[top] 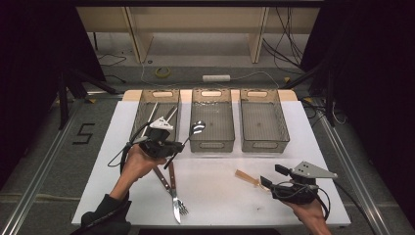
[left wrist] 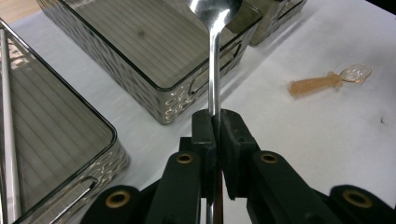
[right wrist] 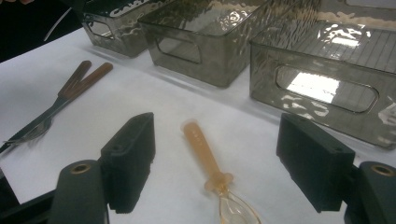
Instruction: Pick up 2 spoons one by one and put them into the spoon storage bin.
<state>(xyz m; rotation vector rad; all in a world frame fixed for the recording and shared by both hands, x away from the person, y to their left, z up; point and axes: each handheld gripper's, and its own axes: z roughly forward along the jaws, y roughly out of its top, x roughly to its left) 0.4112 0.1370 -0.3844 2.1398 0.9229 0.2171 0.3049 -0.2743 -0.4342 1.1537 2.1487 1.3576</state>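
While the left tongs [left wrist: 215, 122] clamp a metal spoon [left wrist: 214, 28] raised over the middle bin [top: 211, 120], the right tongs [right wrist: 224, 172] rest spread apart.

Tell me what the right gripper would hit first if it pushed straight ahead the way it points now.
The right gripper, jaws open, has the orange plastic spoon lying between them on the white table. Beyond that, probably the front wall of a grey bin, though depth is unclear.

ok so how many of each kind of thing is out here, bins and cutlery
bins: 3
metal spoon, held in the left gripper: 1
orange plastic spoon: 1
fork: 1
knife: 1
long utensils in the left bin, kind unclear: 2
total: 9
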